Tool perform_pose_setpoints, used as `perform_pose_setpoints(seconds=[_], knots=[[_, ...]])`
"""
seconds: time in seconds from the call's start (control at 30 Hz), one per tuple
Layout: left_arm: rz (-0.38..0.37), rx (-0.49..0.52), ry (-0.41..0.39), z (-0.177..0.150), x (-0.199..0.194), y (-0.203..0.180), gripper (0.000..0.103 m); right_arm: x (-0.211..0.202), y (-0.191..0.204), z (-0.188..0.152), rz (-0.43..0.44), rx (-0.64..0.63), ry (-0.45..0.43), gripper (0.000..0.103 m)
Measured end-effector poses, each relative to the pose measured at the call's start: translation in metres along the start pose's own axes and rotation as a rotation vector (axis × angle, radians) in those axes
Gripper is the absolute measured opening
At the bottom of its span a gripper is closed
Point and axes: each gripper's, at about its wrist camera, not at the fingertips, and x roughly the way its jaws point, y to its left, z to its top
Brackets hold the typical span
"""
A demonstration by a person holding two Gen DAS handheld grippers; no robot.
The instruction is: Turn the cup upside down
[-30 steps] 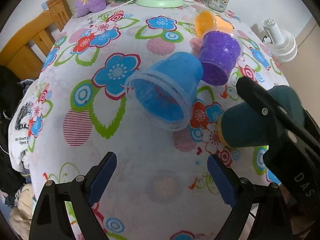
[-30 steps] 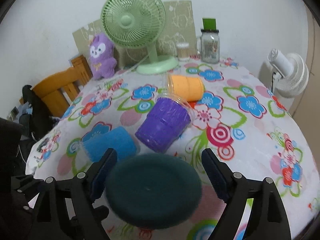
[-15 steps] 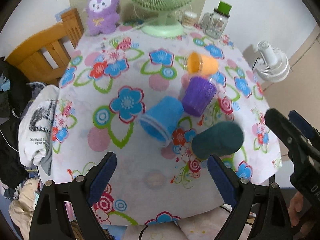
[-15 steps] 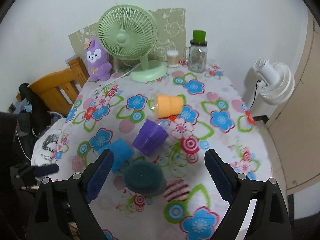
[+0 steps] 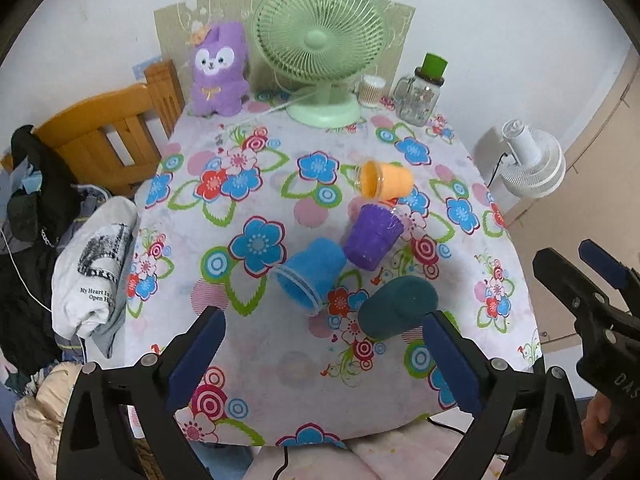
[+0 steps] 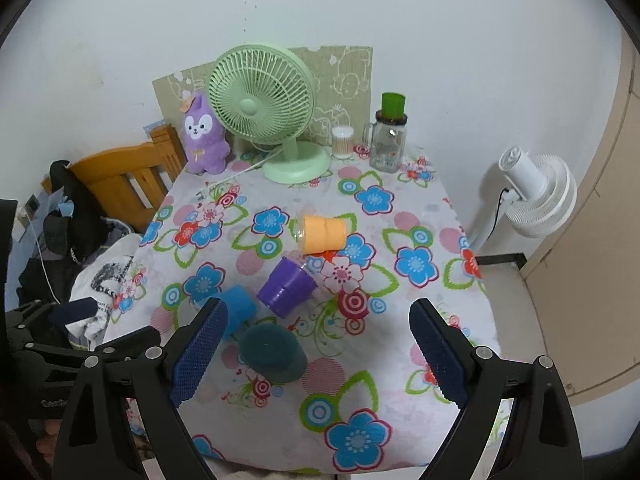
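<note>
Four cups on flowered tablecloth (image 5: 248, 364), ahead of both claws and apart from them. Dark teal cup (image 5: 396, 306) upside down, base up, nearest the right claw (image 6: 318, 354) and just ahead of its spread fingers. Blue cup (image 5: 310, 274) on its side, mouth toward the left claw (image 5: 322, 360); purple cup (image 5: 372, 236) tipped just beyond, touching it; orange cup (image 5: 386, 179) on its side farthest out. One green desk fan (image 5: 320, 52), one purple plush (image 5: 218, 70), one glass jar (image 5: 420, 94) at the far edge. Seen only from the left claw: blue cup's open mouth, plus the right claw at the frame's right edge. Seen only from the right claw: teal cup's flat base (image 6: 268, 346). Both claws held high, tilted down at the table, jaws wide, gripping nothing.
</note>
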Motion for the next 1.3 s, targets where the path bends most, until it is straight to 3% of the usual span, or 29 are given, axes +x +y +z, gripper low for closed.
perform_pose_setpoints(seconds=[0.2, 0.3, 0.37, 0.47, 0.7, 1.3], knots=[[-0.005, -0.045, -0.069, -0.006, -0.023, -0.004, 0.103, -0.012, -0.003, -0.002, -0.013, -0.029, -0.012, 0.094], [0.082, -0.055, -0.106, -0.009, -0.034, -0.006, 0.103, -0.013, -0.005, -0.004, -0.017, -0.028, -0.005, 0.094], [0.097, -0.044, -0.133, -0.011, -0.04, -0.009, 0.103, -0.016, -0.006, -0.005, -0.009, -0.014, -0.003, 0.094], [0.047, -0.063, -0.131, -0.013, -0.043, -0.01, 0.103, -0.018, -0.007, -0.007, -0.01, -0.006, -0.005, 0.094], [0.032, -0.061, -0.124, -0.012, -0.039, -0.012, 0.103, -0.02, -0.008, -0.009, -0.027, -0.003, -0.006, 0.094], [0.051, -0.045, -0.147, -0.001, -0.038, -0.014, 0.103, -0.019, -0.008, -0.007, -0.041, 0.006, -0.006, 0.094]])
